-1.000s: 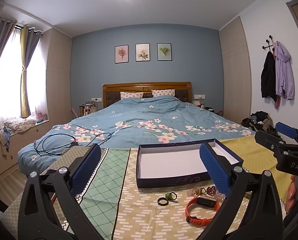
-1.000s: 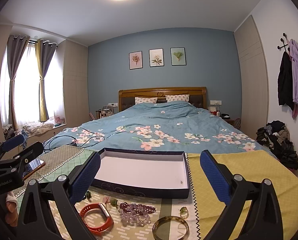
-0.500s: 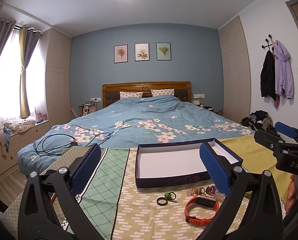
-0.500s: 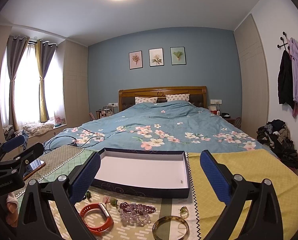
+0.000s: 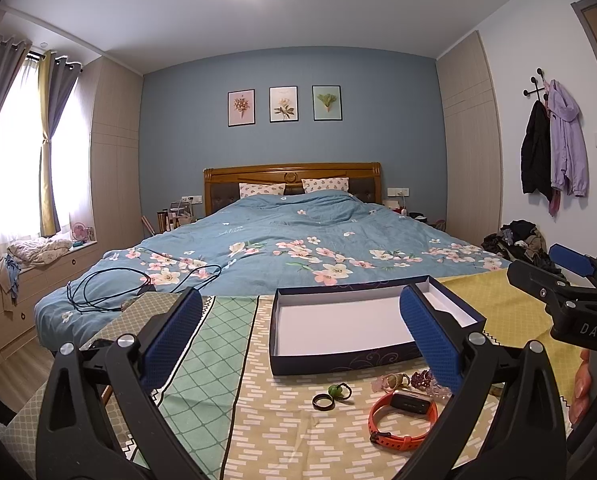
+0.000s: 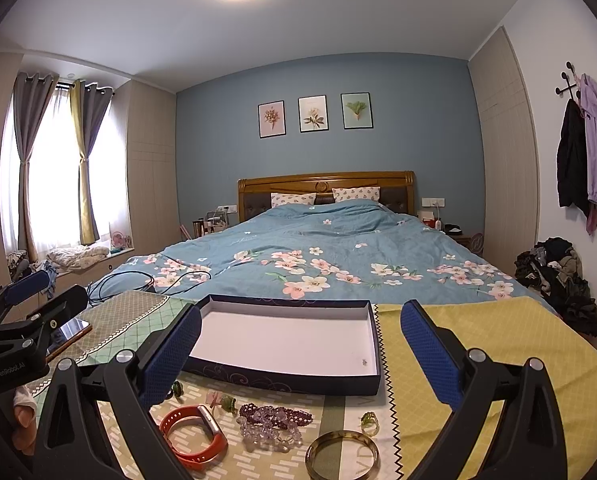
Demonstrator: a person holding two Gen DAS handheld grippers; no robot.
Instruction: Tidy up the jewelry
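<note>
— Two hand-held grippers, left hand-held gripper (image 5: 300, 338) and right hand-held gripper (image 6: 300, 346), both spread wide, holding nothing?

— Yes, unmoved since a second ago. Orange rubber wristband (image 6: 192, 436) at seven o'clock, gold metal bangle (image 6: 341, 455) at six, shallow navy cardboard box (image 6: 286, 342) at twelve, empty: sorting unstarted.

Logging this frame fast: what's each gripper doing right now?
Left gripper: open, holding nothing, above the cloth before the box.
Right gripper: open, holding nothing.
</note>
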